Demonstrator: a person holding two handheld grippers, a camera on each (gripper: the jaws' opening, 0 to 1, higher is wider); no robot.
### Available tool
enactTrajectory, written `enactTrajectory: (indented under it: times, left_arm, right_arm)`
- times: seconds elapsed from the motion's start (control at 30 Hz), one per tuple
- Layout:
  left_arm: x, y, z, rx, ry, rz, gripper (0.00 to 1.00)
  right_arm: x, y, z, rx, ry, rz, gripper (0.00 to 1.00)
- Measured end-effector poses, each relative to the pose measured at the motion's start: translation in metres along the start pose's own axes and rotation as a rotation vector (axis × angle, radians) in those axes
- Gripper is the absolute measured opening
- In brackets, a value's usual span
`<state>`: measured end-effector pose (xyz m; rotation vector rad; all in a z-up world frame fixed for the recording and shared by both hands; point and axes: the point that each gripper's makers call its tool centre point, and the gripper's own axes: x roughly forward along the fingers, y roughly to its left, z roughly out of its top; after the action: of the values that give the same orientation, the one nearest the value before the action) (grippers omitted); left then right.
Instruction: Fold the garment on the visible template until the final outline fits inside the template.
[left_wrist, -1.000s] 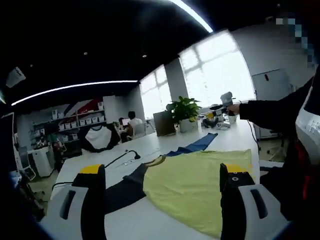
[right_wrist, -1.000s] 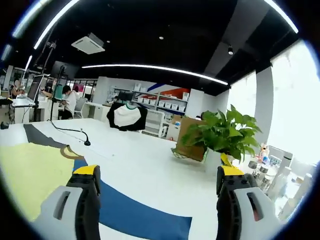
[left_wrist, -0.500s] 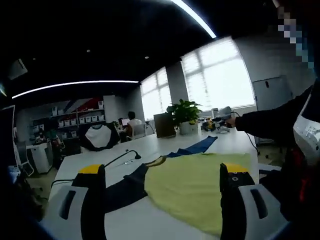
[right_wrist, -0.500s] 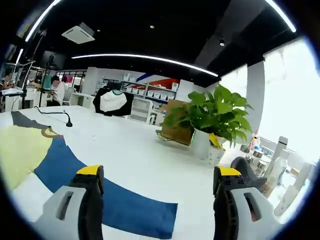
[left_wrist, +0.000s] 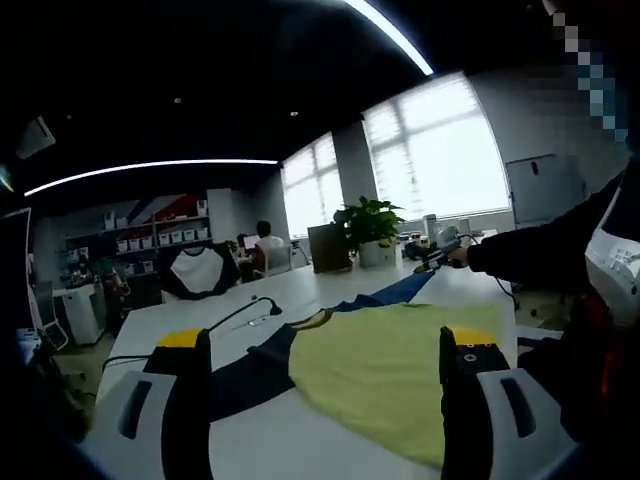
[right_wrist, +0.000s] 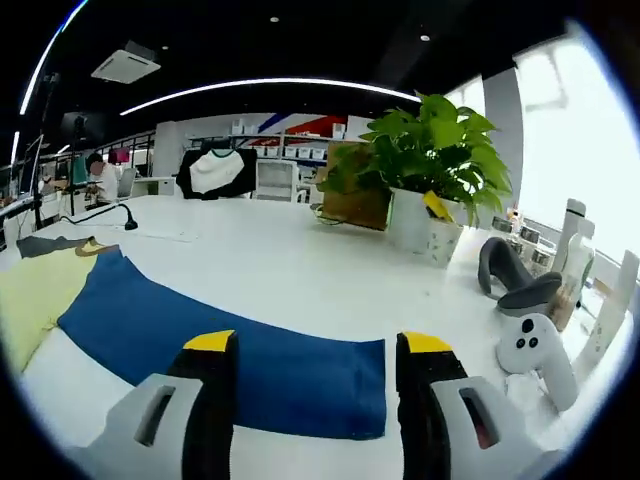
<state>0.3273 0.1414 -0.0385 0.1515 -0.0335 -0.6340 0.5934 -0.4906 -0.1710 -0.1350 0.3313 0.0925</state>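
Left tongs (left_wrist: 325, 350) hang spread above the white table (left_wrist: 300, 290), gripping nothing, with the yellow body of the garment (left_wrist: 400, 360) lying flat just beyond them. Right tongs (right_wrist: 318, 345) hover low over the blue sleeve (right_wrist: 230, 350), jaws apart and not yet touching the cloth. A potted plant (right_wrist: 425, 170) and a white controller (right_wrist: 535, 345) stand on the table to the sleeve's far side.

Matt yellow cloth of the garment (left_wrist: 390, 365), its blue sleeve (right_wrist: 250, 350) smooth and soft-looking cloth, white table (right_wrist: 290, 270) smooth with slight sheen, right gripper (right_wrist: 318, 385) of grey plastic with yellow tips, glossy green leaves of the plant (right_wrist: 430, 150), white plastic controller (right_wrist: 535, 345)
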Motion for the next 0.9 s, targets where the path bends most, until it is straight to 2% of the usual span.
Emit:
enactTrajectory:
  times: [0.13,0.2,0.27,0.37,0.43,0.47,0.5,0.53,0.57,0.63,0.7,0.77,0.8,0.9]
  left_arm:
    - [-0.001,0.002,0.004,0.010,-0.012,0.009,1.00]
    - [-0.002,0.003,0.004,0.006,-0.013,0.015,1.00]
    - [-0.002,0.007,0.002,-0.008,-0.010,0.029,1.00]
    - [-0.002,0.016,-0.005,-0.044,0.005,0.068,1.00]
    - [-0.001,0.020,-0.008,-0.040,0.010,0.073,1.00]
    - [-0.002,0.020,-0.007,-0.024,0.003,0.068,1.00]
    - [0.000,0.018,0.001,0.022,-0.042,0.039,1.00]
    - [-0.002,0.015,0.001,0.044,-0.045,0.033,1.00]
    - [-0.003,0.013,-0.001,0.056,-0.034,0.031,1.00]
    - [-0.004,0.012,-0.005,0.133,-0.018,0.037,1.00]
    - [-0.004,0.022,-0.014,0.153,0.033,0.092,1.00]
    - [-0.002,0.024,-0.014,0.128,0.030,0.089,1.00]
    - [-0.003,0.024,-0.013,0.107,0.025,0.093,1.00]
    - [-0.002,0.026,-0.014,0.079,0.023,0.092,1.00]
  right_arm:
    - [0.000,-0.005,-0.012,0.004,0.042,-0.005,0.62]
    - [-0.001,-0.006,-0.013,0.011,0.036,-0.006,0.58]
    - [-0.002,0.001,-0.010,0.068,0.010,0.007,0.51]
    - [-0.001,0.002,-0.017,0.007,0.051,-0.001,0.53]
    - [0.003,-0.003,-0.023,0.018,0.064,-0.013,0.53]
    - [0.003,-0.006,-0.024,0.037,0.063,-0.022,0.53]
    - [0.003,-0.006,-0.023,0.052,0.048,-0.021,0.53]
    - [0.002,-0.006,-0.025,0.049,0.048,-0.014,0.50]
    - [0.002,-0.004,-0.027,0.039,0.053,-0.011,0.48]
    - [0.002,-0.003,-0.024,0.017,0.040,-0.005,0.47]
    - [0.003,-0.002,-0.025,0.050,0.048,-0.006,0.45]
    - [0.005,-0.001,-0.029,0.139,0.055,-0.001,0.43]
    - [0.006,-0.004,-0.027,0.077,0.040,-0.010,0.43]
    - [0.005,-0.003,-0.027,0.098,0.037,-0.015,0.42]
